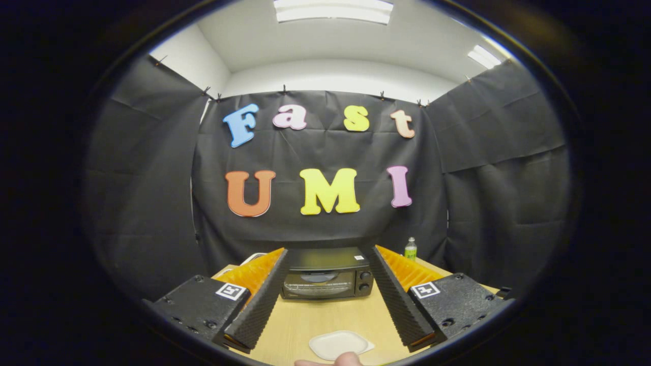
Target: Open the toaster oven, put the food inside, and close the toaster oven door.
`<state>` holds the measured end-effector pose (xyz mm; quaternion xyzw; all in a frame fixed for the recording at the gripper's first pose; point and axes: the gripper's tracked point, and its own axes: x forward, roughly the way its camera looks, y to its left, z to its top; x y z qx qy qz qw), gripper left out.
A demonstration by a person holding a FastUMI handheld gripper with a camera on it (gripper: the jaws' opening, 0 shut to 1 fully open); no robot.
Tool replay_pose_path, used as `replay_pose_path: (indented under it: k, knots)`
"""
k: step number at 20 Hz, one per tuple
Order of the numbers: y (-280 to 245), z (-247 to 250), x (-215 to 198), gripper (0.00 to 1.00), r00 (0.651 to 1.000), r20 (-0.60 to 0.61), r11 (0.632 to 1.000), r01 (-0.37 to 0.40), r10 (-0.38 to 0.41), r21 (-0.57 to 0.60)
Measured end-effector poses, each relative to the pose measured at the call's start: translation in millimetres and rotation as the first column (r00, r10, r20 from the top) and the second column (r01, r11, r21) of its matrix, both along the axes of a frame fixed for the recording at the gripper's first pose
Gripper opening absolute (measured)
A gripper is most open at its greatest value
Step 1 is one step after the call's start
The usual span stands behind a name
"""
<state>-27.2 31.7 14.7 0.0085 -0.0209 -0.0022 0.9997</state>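
Observation:
A black toaster oven [326,277] stands at the far side of the wooden table [330,317], its glass door closed and two knobs on its right. My gripper [327,254] is open, held above the table, with the oven showing beyond and between the two fingers. Nothing is between the fingers. A shallow white tray [339,344] lies on the table close to me, below the fingers, and looks bare. A fingertip of a person [335,361] touches the table just in front of the tray.
A small green-labelled bottle [410,249] stands at the back right of the table, right of the oven. Something white [253,258] peeks out behind the left finger. Black cloth walls enclose the booth on three sides.

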Motion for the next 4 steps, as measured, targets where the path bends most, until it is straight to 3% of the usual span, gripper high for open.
replay_pose_path:
  k: [4]
  knots:
    - [0.7, -4.0, 0.5, 1.0, 1.0, -0.005, 1.0, 0.003, -0.003, -0.003]
